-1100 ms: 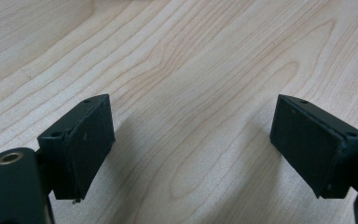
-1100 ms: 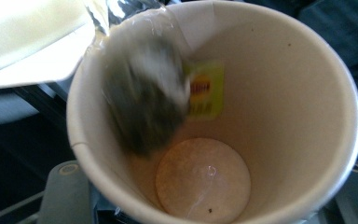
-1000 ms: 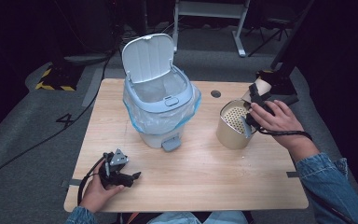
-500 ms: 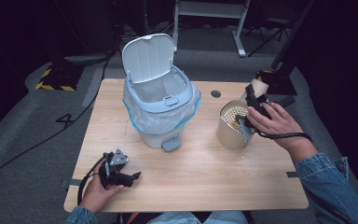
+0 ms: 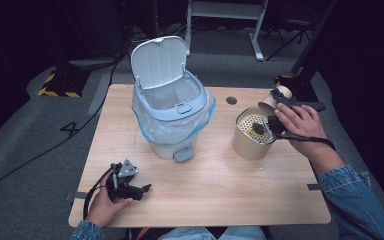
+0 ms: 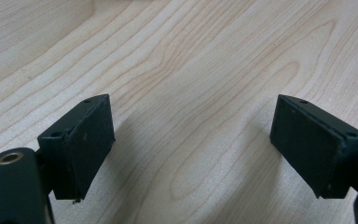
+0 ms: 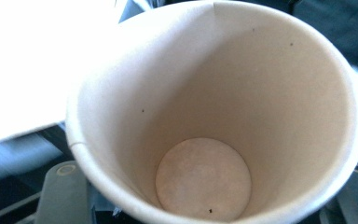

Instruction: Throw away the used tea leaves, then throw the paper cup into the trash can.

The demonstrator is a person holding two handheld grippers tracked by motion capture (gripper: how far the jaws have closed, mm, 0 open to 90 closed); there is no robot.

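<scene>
My right gripper (image 5: 279,103) is shut on a paper cup (image 5: 270,103), held tipped just above the far right rim of a gold can (image 5: 247,145). The can has a perforated strainer top (image 5: 250,122) with a dark lump (image 5: 258,129) lying on it. In the right gripper view the paper cup (image 7: 214,116) is seen from its mouth; its inside is empty apart from a few dark specks. My left gripper (image 5: 142,190) lies on the wooden table (image 5: 220,200) near the front left edge. Its jaws stand open over bare wood, left gripper (image 6: 191,154).
A pale blue pedal bin (image 5: 172,117) with its lid up and a clear liner stands at the table's middle back, its pedal (image 5: 184,154) facing me. A round cable hole (image 5: 231,100) sits between bin and can. Dark floor and cables surround the table.
Half a second ago my right hand had the cup lower, against the can's strainer top; it has since lifted the cup up and to the right. The left gripper stayed still.
</scene>
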